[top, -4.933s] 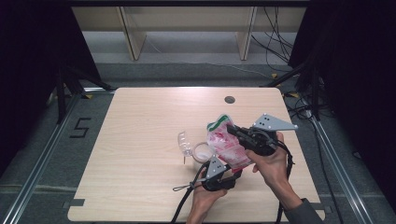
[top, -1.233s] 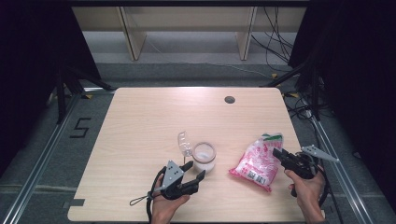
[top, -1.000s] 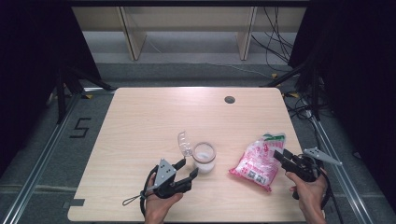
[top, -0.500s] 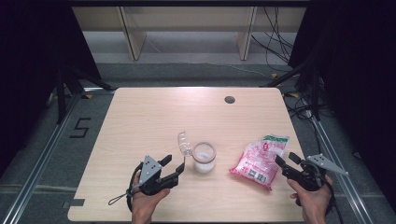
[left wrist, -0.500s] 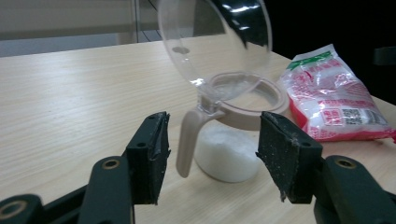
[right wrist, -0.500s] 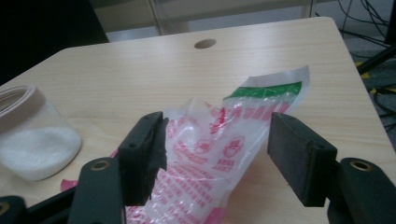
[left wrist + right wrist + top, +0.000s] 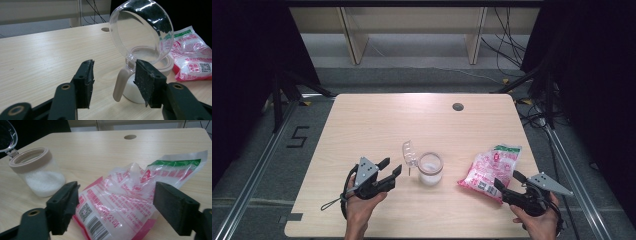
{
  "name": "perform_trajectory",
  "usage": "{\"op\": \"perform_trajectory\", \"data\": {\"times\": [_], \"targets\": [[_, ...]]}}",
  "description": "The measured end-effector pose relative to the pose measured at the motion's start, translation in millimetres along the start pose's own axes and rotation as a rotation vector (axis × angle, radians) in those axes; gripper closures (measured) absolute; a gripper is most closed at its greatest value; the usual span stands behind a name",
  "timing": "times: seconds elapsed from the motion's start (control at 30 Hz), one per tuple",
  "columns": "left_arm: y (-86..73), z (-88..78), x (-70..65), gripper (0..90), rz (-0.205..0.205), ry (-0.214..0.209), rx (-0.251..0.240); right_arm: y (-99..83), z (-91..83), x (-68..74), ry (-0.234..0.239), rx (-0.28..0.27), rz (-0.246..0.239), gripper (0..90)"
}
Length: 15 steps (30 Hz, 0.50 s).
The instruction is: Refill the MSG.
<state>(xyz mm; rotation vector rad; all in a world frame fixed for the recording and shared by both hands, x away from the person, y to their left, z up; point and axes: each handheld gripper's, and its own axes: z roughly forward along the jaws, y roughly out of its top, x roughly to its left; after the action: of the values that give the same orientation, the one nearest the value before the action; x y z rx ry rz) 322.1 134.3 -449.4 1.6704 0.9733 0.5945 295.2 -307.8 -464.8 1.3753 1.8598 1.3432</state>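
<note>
Two hands enter from the table's near edge, each gripping a tool that points forward and low over the wood. The left gripper [image 7: 390, 169] sits just left of the jar [image 7: 430, 169], jaws apart and just closing, nothing pressed between them; the open lid [image 7: 142, 30] stands beyond. The right gripper [image 7: 508, 180] has jaws just opening wide, with the bag [image 7: 490, 168] lying flat at their tips, unclamped, right of the jar.

The jar [image 7: 140, 82] stands partly hidden behind its raised clear lid [image 7: 142, 30].
</note>
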Motion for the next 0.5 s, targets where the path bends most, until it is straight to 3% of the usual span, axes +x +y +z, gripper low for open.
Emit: {"op": "perform_trajectory", "data": {"times": [0.2, 0.27, 0.43, 0.5], "targets": [[4.9, 2.6, 2.0, 68.3, 0.031, -0.023, 0.011, -3.4, -5.3, 11.1, 0.031, -0.018, -0.006, 15.5], [7.7, 2.8, 2.4, 72.4, 0.049, -0.035, 0.011, -4.1, -5.5, 12.5, 0.037, -0.028, -0.039, 15.5], [12.5, 5.6, 4.0, 80.9, 0.037, -0.055, 0.02, -6.5, -6.7, 20.8, 0.062, 0.004, -0.019, 15.5], [13.6, 7.4, 4.5, 82.8, 0.024, -0.065, 0.018, -7.9, -5.7, 21.7, 0.046, -0.017, -0.035, 15.5]]}}
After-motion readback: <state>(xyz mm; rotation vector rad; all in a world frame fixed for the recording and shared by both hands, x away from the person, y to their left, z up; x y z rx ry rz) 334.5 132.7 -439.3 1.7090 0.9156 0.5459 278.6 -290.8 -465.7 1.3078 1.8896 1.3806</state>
